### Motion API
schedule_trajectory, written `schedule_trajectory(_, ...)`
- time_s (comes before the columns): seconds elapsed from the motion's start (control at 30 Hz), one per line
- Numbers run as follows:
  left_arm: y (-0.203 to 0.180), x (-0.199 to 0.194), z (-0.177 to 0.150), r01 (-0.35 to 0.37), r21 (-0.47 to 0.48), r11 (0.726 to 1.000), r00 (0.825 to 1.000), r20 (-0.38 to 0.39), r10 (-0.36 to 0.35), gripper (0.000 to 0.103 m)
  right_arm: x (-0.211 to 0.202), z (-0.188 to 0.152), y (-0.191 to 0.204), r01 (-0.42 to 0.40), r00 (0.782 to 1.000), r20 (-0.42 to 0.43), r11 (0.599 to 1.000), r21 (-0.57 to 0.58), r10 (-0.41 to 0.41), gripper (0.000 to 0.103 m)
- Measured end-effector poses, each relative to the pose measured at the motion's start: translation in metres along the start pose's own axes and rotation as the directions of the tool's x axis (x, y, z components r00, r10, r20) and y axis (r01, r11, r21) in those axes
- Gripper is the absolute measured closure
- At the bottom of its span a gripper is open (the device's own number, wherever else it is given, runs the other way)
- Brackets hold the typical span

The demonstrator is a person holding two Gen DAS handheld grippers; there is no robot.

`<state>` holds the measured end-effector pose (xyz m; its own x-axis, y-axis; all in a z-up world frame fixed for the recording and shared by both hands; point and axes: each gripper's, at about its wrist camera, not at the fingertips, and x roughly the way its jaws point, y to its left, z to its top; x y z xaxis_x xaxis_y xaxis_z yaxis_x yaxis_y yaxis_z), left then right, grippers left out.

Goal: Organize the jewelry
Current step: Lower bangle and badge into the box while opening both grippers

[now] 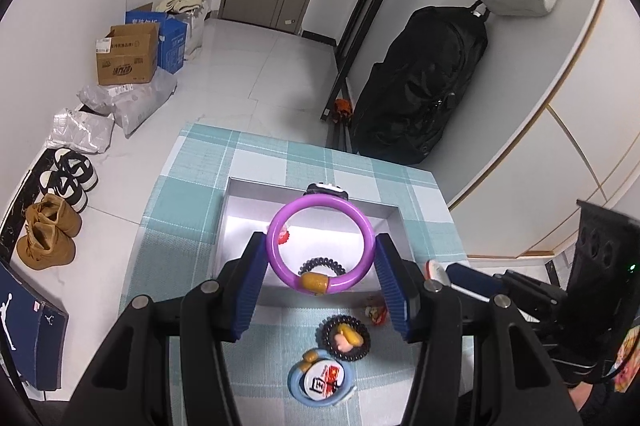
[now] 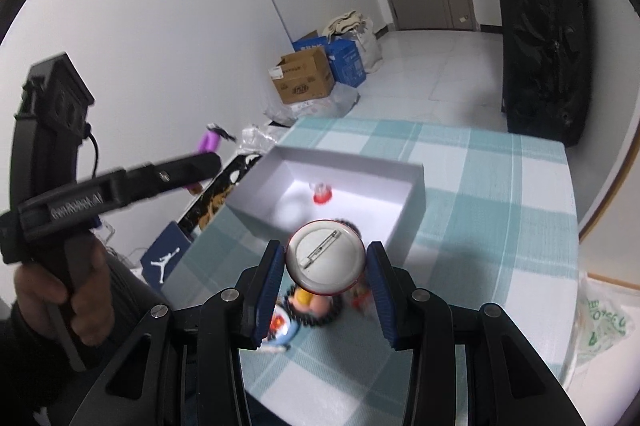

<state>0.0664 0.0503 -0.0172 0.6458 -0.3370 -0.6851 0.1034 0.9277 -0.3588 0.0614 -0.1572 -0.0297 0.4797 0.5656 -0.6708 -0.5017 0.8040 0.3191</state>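
Observation:
My left gripper (image 1: 320, 244) is shut on a purple bangle (image 1: 322, 246) with an amber bead, held above the white open box (image 1: 240, 222). The box holds a small red trinket (image 1: 283, 236) and a black coil hair tie (image 1: 322, 265). My right gripper (image 2: 326, 258) is shut on a round pin badge (image 2: 325, 257), its back with the pin facing me, above the box's near edge (image 2: 260, 222). On the checked cloth lie a black coil tie with a charm (image 1: 344, 338), a blue ring with a badge (image 1: 322, 382) and a small red charm (image 1: 376, 314).
The table with the teal checked cloth (image 1: 192, 194) ends close behind the box. On the floor are shoes (image 1: 52, 230), cardboard boxes (image 1: 128, 54) and a black bag (image 1: 424, 82). The other hand-held gripper (image 2: 120, 182) shows at the left of the right wrist view.

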Motion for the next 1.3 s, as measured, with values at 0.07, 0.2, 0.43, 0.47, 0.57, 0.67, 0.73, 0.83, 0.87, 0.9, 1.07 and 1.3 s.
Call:
schedule_trajectory(0.07, 0.0, 0.004, 0.003, 0.001, -0.003, 1.0, 1.0, -0.007, -0.001, 0.055, 0.002, 0.007, 0.001, -0.007, 1.0, 0.003, 1.0, -0.003, 0.007, 0.062)
schedule_trajectory(0.2, -0.001, 0.013, 0.008, -0.007, 0.002, 1.0, 1.0, -0.022, 0.007, 0.055, 0.011, 0.021, 0.0, -0.021, 1.0, 0.004, 1.0, -0.014, 0.021, 0.062)
schedule_trajectory(0.43, 0.002, 0.032, 0.015, -0.014, -0.017, 1.0, 0.998, -0.064, 0.012, 0.055, 0.033, 0.041, -0.012, -0.033, 0.999, -0.008, 0.999, -0.015, 0.033, 0.062)
schedule_trajectory(0.47, 0.003, 0.035, 0.015, -0.018, -0.021, 1.0, 0.997, -0.073, 0.016, 0.055, 0.036, 0.043, -0.014, -0.032, 0.999, -0.013, 0.999, -0.017, 0.032, 0.062)
schedule_trajectory(0.57, 0.006, 0.043, 0.018, -0.016, -0.036, 0.999, 0.995, -0.096, 0.012, 0.055, 0.046, 0.047, -0.019, -0.03, 0.999, -0.028, 0.999, -0.023, 0.029, 0.062)
schedule_trajectory(0.67, 0.007, 0.049, 0.019, -0.025, -0.037, 0.999, 0.994, -0.111, 0.021, 0.055, 0.054, 0.05, -0.024, -0.033, 0.999, -0.04, 0.999, -0.019, 0.032, 0.062)
schedule_trajectory(0.73, 0.008, 0.054, 0.019, -0.028, -0.043, 0.999, 0.992, -0.128, 0.022, 0.055, 0.058, 0.051, -0.026, -0.033, 0.998, -0.046, 0.999, -0.02, 0.032, 0.062)
schedule_trajectory(0.83, 0.008, 0.061, 0.019, -0.034, -0.042, 0.999, 0.989, -0.145, 0.027, 0.055, 0.064, 0.053, -0.03, -0.035, 0.998, -0.056, 0.999, -0.013, 0.034, 0.062)
schedule_trajectory(0.87, 0.008, 0.063, 0.018, -0.033, -0.04, 0.999, 0.988, -0.154, 0.027, 0.055, 0.066, 0.053, -0.031, -0.038, 0.997, -0.062, 0.999, -0.009, 0.037, 0.062)
schedule_trajectory(0.9, 0.008, 0.065, 0.018, -0.033, -0.037, 0.999, 0.986, -0.162, 0.026, 0.055, 0.068, 0.052, -0.032, -0.038, 0.997, -0.067, 0.999, -0.007, 0.037, 0.062)
schedule_trajectory(1.07, 0.005, 0.075, 0.015, -0.054, -0.013, 0.998, 0.98, -0.194, 0.051, 0.055, 0.077, 0.051, -0.035, -0.024, 0.995, -0.094, 1.0, -0.007, 0.024, 0.062)
schedule_trajectory(1.3, 0.003, 0.077, 0.015, -0.067, 0.007, 0.998, 0.978, -0.197, 0.067, 0.054, 0.077, 0.051, -0.036, -0.016, 0.995, -0.099, 1.0, -0.006, 0.015, 0.061)
